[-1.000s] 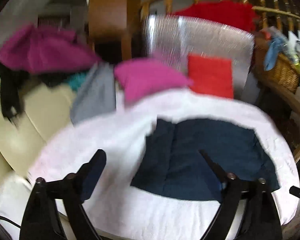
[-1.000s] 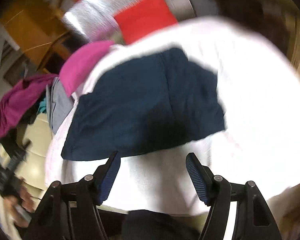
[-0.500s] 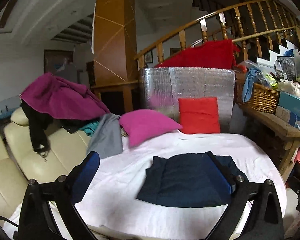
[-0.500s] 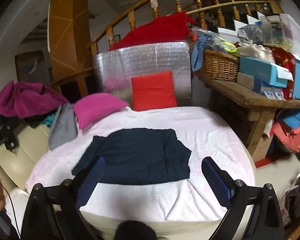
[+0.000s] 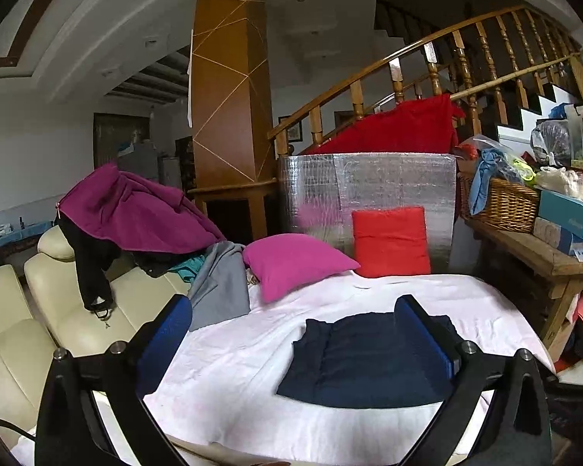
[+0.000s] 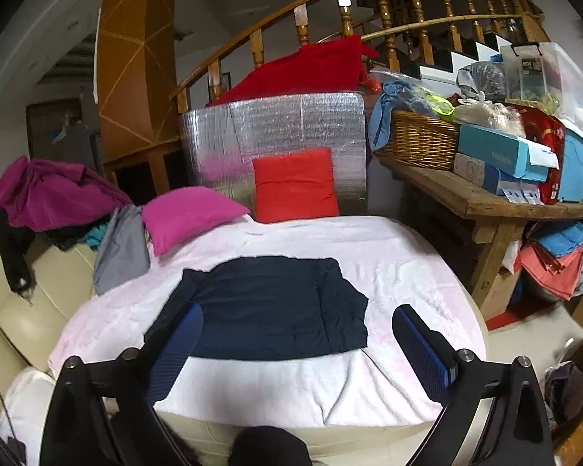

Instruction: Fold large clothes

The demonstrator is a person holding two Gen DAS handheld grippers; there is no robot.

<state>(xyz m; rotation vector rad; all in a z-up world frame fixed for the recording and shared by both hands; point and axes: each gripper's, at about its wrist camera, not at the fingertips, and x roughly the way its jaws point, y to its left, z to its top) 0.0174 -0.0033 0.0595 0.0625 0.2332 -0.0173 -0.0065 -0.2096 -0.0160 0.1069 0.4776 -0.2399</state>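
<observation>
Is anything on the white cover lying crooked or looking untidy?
The folded navy garment lies slightly askew on the white cover, its right edge ragged. A grey garment hangs half off the cover's left side, beside the pink cushion.

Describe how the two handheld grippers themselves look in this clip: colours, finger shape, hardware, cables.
Both the left gripper and the right gripper have black angular frames with silver round bolt heads at the joints. Their fingers carry long blue ribbed pads. A thin dark cable runs at each view's lower left edge.
</observation>
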